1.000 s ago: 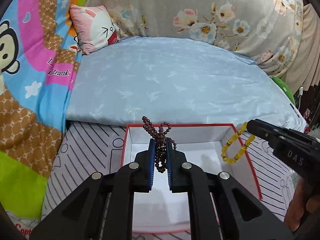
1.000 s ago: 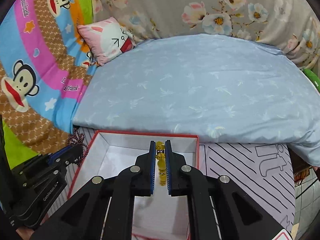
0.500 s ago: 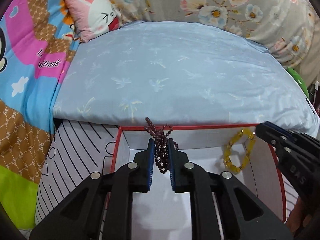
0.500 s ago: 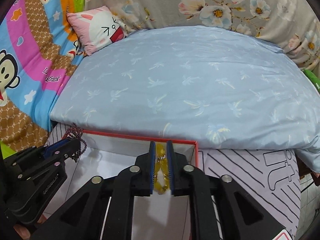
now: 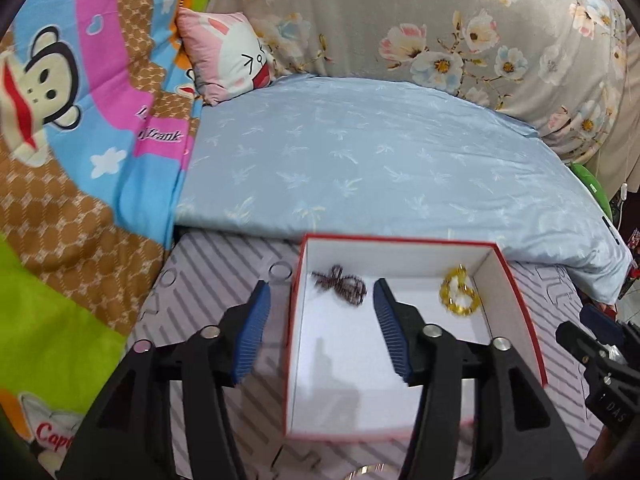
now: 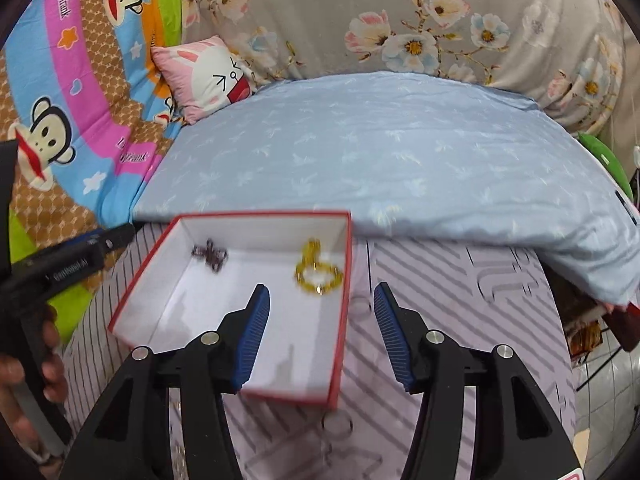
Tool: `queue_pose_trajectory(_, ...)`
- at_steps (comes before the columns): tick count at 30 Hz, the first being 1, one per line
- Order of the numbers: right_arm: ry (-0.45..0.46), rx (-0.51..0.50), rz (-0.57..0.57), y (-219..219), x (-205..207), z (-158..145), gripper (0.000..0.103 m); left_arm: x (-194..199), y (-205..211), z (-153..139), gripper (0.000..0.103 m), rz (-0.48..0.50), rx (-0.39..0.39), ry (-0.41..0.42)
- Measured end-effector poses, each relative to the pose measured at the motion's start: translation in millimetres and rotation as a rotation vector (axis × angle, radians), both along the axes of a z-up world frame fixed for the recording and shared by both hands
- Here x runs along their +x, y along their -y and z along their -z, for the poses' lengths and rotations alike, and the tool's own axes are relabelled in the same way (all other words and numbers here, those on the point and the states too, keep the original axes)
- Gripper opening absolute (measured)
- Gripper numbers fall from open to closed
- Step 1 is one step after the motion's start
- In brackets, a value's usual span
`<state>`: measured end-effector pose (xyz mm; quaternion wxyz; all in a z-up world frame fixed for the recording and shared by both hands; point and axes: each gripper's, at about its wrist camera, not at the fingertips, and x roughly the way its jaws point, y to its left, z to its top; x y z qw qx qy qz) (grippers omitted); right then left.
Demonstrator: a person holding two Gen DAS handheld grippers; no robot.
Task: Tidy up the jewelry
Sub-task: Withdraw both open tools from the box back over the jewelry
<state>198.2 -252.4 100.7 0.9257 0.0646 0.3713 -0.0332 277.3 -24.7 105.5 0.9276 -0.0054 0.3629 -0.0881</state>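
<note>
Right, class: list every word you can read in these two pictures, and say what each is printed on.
"Frank": monkey quilt.
"Capt", cut off: same quilt, lower corner.
"DAS": right tongs.
Left tongs label: too blurred to read.
Striped mat letters: unclear.

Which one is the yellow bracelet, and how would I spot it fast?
Find the big pale blue cushion, then the red-edged white box just in front of it. Two bead bracelets lie in the box near its far wall. The yellow bracelet is the bright golden loop on the right; the other bracelet is dark maroon.
</note>
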Motion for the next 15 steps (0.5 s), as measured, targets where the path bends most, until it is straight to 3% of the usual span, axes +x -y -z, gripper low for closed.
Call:
queue_pose_trajectory(9, -0.077, 0.004, -0.009, -19.4, -98.6, 31.9, 0.053, -98.8, -38.2, 24.4, 0.057, -0.02, -0.004, -0.064)
queue_pose_trajectory(15, -0.134, 0.029, -0.017, -29.2, -134.9, 52.0, 0.053, -143.3, -44.6, 55.2, 0.057, -0.022, 0.002, -0.133)
